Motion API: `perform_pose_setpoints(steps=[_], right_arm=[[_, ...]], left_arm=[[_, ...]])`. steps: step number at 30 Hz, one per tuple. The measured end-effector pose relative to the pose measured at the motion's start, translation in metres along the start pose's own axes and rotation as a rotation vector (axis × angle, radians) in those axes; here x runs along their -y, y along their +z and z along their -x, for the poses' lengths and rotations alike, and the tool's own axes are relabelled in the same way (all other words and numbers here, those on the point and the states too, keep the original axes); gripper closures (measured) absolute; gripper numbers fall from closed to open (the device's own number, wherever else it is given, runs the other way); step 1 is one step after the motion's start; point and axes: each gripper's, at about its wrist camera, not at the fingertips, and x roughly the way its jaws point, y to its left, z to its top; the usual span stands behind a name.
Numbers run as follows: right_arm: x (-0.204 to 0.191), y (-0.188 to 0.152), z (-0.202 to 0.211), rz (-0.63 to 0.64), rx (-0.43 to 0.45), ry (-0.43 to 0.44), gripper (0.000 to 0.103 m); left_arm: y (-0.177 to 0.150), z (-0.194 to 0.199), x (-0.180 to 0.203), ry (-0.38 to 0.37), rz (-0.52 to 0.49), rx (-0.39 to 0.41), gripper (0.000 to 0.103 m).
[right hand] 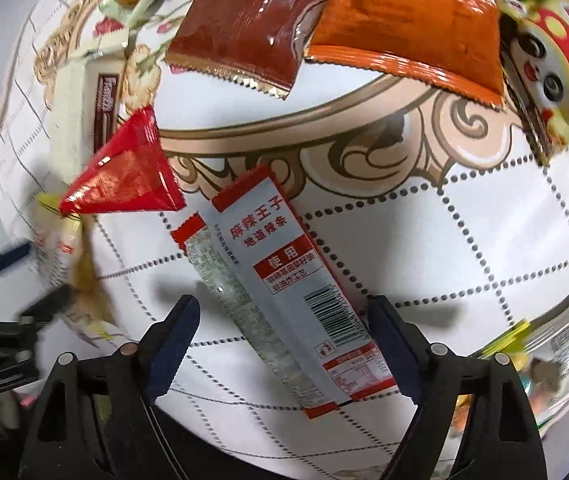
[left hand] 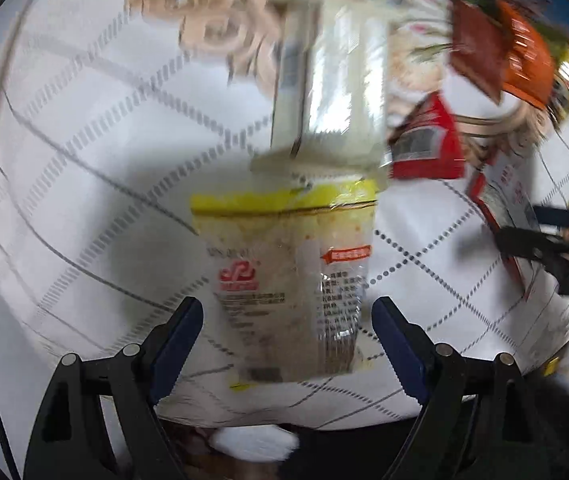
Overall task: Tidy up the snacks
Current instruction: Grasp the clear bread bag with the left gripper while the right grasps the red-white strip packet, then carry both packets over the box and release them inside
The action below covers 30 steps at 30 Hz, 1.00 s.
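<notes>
Left gripper fingers spread around yellow-topped packet, right gripper fingers spread around red-and-white packet

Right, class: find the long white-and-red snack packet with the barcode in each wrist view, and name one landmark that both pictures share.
Left wrist view: the long white-and-red snack packet lies at the right edge, partly hidden by the other hand-held gripper.
Right wrist view: the packet lies centre, slanting down to the right, between the open jaws.
Shared landmark: the red triangular foil packet, beside the white-and-red one.
</notes>
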Motion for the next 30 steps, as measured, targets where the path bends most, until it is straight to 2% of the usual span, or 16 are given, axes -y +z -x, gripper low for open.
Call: perform_pose_setpoints(steps=[2, 3, 6, 8, 9, 10, 11, 12, 15, 17, 20, 23, 25, 26, 27, 30], right_arm=[[-0.001, 0.000, 0.004, 0.046, 0.045, -0.038, 0.015], [-0.007, 0.000, 0.005, 0.122, 0.079, -0.107, 0.015], [-0.027, 0.000, 0.005, 0.260, 0.078, -0.195, 0.015], [-0.033, -0.004, 0.000, 0.274, 0.086, -0.230, 0.015], [-0.034, -0.006, -0.002, 0.261, 0.088, -0.237, 0.020], [-0.032, -0.006, -0.002, 0.218, 0.096, -0.237, 0.025], [-0.037, -0.011, -0.006, 0.160, 0.111, -0.221, 0.038], [-0.029, -0.010, -0.001, 0.068, 0.128, -0.179, 0.042], [-0.008, -0.006, 0.002, -0.134, 0.126, -0.002, 0.042], [0.000, -0.005, 0.000, -0.191, 0.092, 0.078, 0.040], [-0.007, -0.005, -0.004, -0.133, 0.070, 0.037, 0.026], [-0.025, -0.011, -0.015, -0.044, 0.054, -0.058, 0.026], [-0.042, -0.017, -0.023, -0.003, 0.075, -0.114, 0.026], [-0.044, -0.018, -0.024, 0.000, 0.092, -0.131, 0.030], [-0.046, -0.023, -0.022, -0.001, 0.113, -0.148, 0.041], [-0.059, -0.030, -0.022, -0.019, 0.156, -0.136, 0.054]], left_arm=[[0.001, -0.015, -0.008, -0.048, 0.071, -0.029, 0.017], [0.002, -0.018, -0.009, -0.055, 0.092, -0.031, 0.017], [0.005, -0.023, -0.007, -0.071, 0.134, -0.006, 0.017], [0.006, -0.025, 0.005, -0.071, 0.154, 0.025, 0.019], [0.005, -0.022, 0.004, -0.061, 0.163, 0.039, 0.023], [0.004, -0.020, 0.007, -0.048, 0.173, 0.052, 0.027], [0.007, -0.014, 0.007, -0.042, 0.182, 0.061, 0.030], [0.008, -0.006, 0.005, -0.037, 0.192, 0.069, 0.033], [0.000, -0.001, 0.008, -0.035, 0.211, 0.084, 0.033], [-0.004, -0.003, 0.007, -0.043, 0.217, 0.083, 0.033], [-0.016, -0.006, 0.006, -0.045, 0.213, 0.083, 0.033], [-0.026, -0.020, 0.001, -0.036, 0.208, 0.093, 0.035], [-0.027, -0.016, 0.005, -0.019, 0.201, 0.102, 0.042], [-0.030, -0.014, 0.007, -0.009, 0.196, 0.105, 0.045], [-0.032, -0.012, 0.010, 0.000, 0.191, 0.104, 0.050], [-0.039, -0.002, 0.016, 0.000, 0.176, 0.106, 0.052]])
